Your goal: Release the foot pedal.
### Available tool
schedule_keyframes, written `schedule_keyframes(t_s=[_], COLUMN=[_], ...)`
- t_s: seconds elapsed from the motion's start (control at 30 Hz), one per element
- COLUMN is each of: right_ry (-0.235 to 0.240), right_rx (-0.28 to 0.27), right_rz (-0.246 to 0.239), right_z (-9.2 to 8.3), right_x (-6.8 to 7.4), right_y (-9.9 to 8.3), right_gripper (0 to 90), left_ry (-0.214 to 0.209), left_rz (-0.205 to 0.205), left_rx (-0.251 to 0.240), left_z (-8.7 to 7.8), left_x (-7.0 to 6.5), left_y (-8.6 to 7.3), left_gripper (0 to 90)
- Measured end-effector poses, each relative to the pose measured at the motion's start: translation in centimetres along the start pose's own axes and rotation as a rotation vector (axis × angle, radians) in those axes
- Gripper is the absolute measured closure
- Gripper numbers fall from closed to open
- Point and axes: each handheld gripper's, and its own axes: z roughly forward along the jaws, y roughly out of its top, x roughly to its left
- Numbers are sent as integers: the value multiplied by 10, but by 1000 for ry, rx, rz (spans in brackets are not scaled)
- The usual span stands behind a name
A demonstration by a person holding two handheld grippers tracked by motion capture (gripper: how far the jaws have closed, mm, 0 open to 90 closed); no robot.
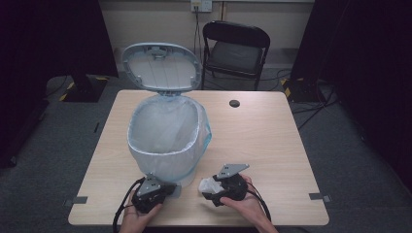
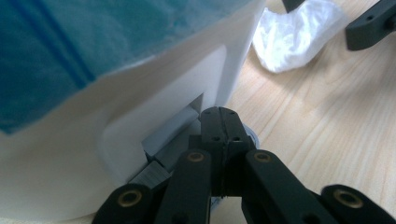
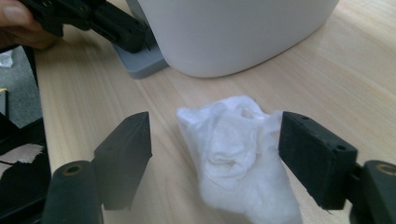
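A white pedal bin (image 1: 165,145) with a blue-tinted liner stands on the table, its grey lid (image 1: 163,65) raised. My left gripper (image 1: 167,189) is shut, jaws pressed together, and its tip (image 2: 223,123) rests on the grey pedal (image 2: 170,135) at the bin's base. A crumpled white tissue (image 1: 209,184) lies on the wood just right of the bin. My right gripper (image 3: 217,135) is open and low over the table, one jaw on each side of the tissue (image 3: 238,163), not touching it. The right gripper view also shows the pedal (image 3: 140,65) under the left gripper (image 3: 121,30).
The wooden table (image 1: 272,145) has a cable hole (image 1: 234,103) at the back. A black folding chair (image 1: 235,48) stands behind it. Dark curtains hang at both sides, and cables run over the grey floor.
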Motion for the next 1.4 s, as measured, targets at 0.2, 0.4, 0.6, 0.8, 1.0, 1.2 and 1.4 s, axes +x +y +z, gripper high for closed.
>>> schedule_keyframes(t_s=[0.2, 0.4, 0.6, 0.8, 1.0, 1.2, 1.4], right_ry=[-18, -41, -72, -71, -72, -70, -87], right_rx=[27, 31, 25, 27, 4, -16, -41], right_rz=[-8, -16, 3, 19, 38, 53, 83], right_z=[7, 11, 12, 11, 11, 7, -1], right_x=[0, 1, -3, -6, -9, -10, -14], right_y=[-2, -5, -9, -13, -14, -14, -13], right_gripper=[288, 328, 384, 475, 700, 800, 810], left_ry=[-1, -3, 5, -2, -3, -6, -8], left_rz=[2, -1, 1, -1, 1, 4, 6], left_rx=[0, -2, -2, -2, -2, -2, -2], left_z=[0, 0, 0, 0, 0, 0, 0], left_x=[0, 1, 0, 0, 1, 1, 1], left_y=[0, 0, 0, 0, 0, 0, 0], left_gripper=[900, 900, 900, 900, 900, 900, 900])
